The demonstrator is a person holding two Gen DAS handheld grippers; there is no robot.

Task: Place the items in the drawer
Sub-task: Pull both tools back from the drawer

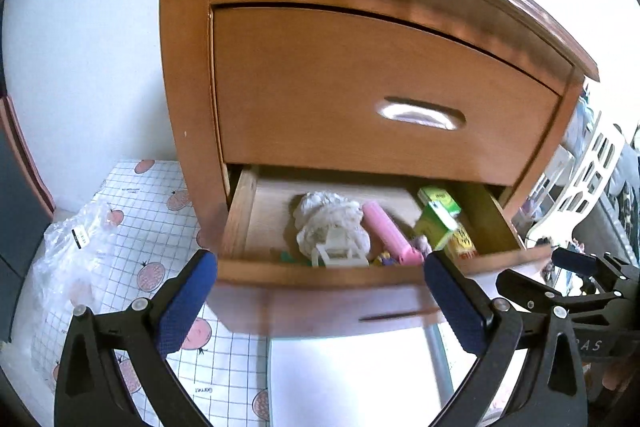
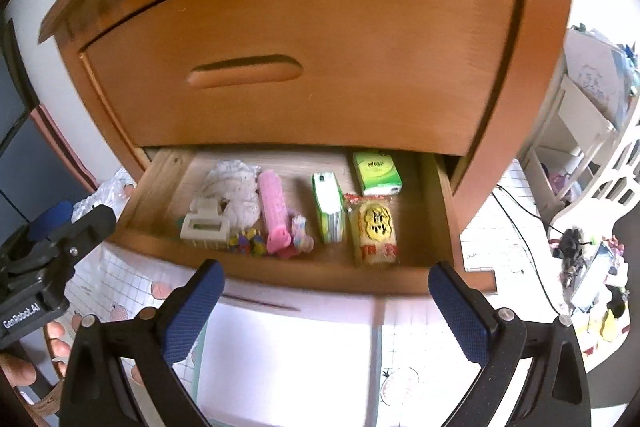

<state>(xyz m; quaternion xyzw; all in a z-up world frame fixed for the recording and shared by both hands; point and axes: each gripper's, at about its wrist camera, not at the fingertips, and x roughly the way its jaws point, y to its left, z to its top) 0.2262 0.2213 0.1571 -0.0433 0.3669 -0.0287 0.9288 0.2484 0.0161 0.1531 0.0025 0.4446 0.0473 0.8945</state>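
The lower drawer (image 2: 280, 275) of a wooden nightstand (image 1: 360, 75) stands pulled out. Inside lie a white cloth (image 2: 236, 187), a white clip (image 2: 204, 227), a pink tube (image 2: 272, 211), small colourful toys (image 2: 248, 243), a green-white pack (image 2: 328, 211), a green tissue pack (image 2: 376, 173) and a yellow snack bag (image 2: 374, 231). My left gripper (image 1: 320, 263) hangs open just in front of the drawer's front edge, nothing between its fingers. My right gripper (image 2: 326, 277) is also open and empty, in front of the same edge. The cloth (image 1: 332, 223) and pink tube (image 1: 392, 233) show in the left wrist view too.
The upper drawer (image 2: 300, 67) is closed. A gridded sheet with fruit prints (image 1: 160, 227) and a clear plastic bag (image 1: 72, 255) lie at the left. A white lattice rack (image 1: 592, 171) and clutter (image 2: 592, 267) stand at the right. A hand (image 2: 24, 367) holds the left gripper's body.
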